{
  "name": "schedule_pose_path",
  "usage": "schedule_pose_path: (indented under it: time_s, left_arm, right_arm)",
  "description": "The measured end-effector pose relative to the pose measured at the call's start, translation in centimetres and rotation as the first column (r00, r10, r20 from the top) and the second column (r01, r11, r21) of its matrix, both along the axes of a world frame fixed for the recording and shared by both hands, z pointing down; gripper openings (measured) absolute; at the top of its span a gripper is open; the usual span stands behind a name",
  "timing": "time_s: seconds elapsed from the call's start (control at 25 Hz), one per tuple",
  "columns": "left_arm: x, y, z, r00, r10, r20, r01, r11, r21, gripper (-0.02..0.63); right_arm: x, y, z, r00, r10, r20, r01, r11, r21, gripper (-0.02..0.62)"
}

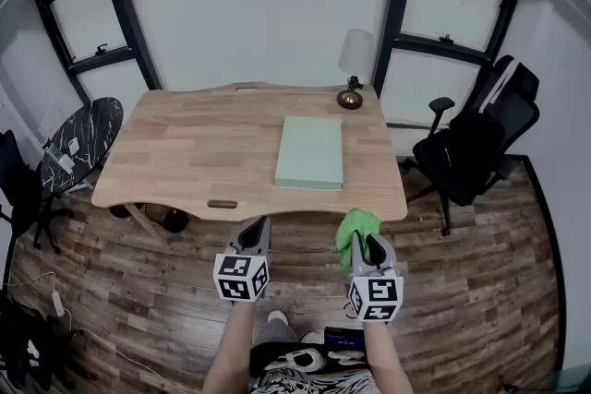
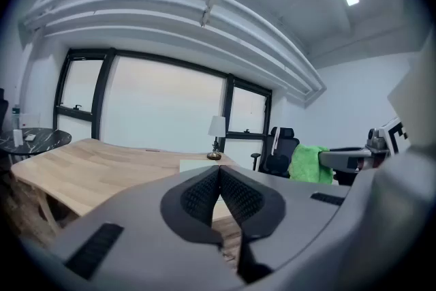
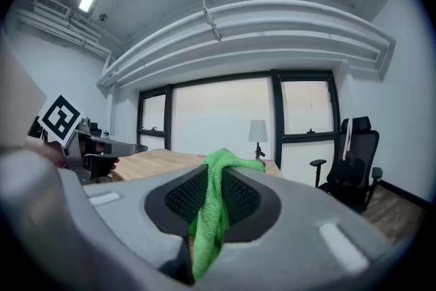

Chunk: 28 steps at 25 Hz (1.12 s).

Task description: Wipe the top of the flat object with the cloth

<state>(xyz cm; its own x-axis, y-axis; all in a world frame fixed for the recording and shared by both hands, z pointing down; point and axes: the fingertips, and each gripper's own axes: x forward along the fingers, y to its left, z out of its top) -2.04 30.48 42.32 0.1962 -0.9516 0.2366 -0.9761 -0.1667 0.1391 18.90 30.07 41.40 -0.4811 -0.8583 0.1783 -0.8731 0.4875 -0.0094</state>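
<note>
The green cloth [image 1: 356, 224] is gripped tight in the right gripper [image 1: 364, 242]. The left gripper [image 1: 259, 226] is clenched on nothing. Both are held near the table [image 1: 185, 152], not over it. The flat object [image 1: 310, 152] lies on the table, at eleven o'clock from the cloth. Wiping is not yet begun. Next, the cloth must be carried forward and pressed down on its top.

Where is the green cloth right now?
Head view, lower right: the green cloth is clamped in the right gripper, just short of the wooden table.
</note>
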Motion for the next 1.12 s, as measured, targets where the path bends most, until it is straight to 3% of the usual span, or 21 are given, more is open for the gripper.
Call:
schedule_pose_path:
  time_s: [0.32,0.6,0.72,0.88,1.12]
  left_arm:
    - [0.1,0.9,-0.9,0.999,-0.019,-0.041,0.02,1.0,0.02,0.006]
    - [-0.5,0.0,-0.7,1.0,-0.02,-0.021,0.021,1.0,0.014,0.006]
    - [-0.9,-0.9,-0.4,0.998,-0.006,-0.069,0.006,1.0,0.002,0.006]
    - [-1.5,-3.1,0.5,0.986,0.024,-0.167,-0.024,1.0,-0.001,0.006]
    - [-2.0,-10.1,3.7,0.986,0.053,-0.16,-0.061,0.997,-0.046,0.006]
  right_arm:
    - [0.3,0.6,-0.2,1.0,-0.02,0.009,0.02,1.0,-0.005,0.063]
    - [0.6,-1.3,-0.3,0.998,0.02,0.062,-0.02,1.0,0.009,0.063]
    - [0.3,-2.2,-0.3,0.998,0.022,0.066,-0.022,1.0,0.005,0.063]
    - [-0.5,-3.9,1.1,0.998,0.027,0.05,-0.026,0.999,-0.018,0.063]
    - [-0.7,-9.8,4.1,0.997,0.076,0.007,-0.075,0.994,-0.078,0.063]
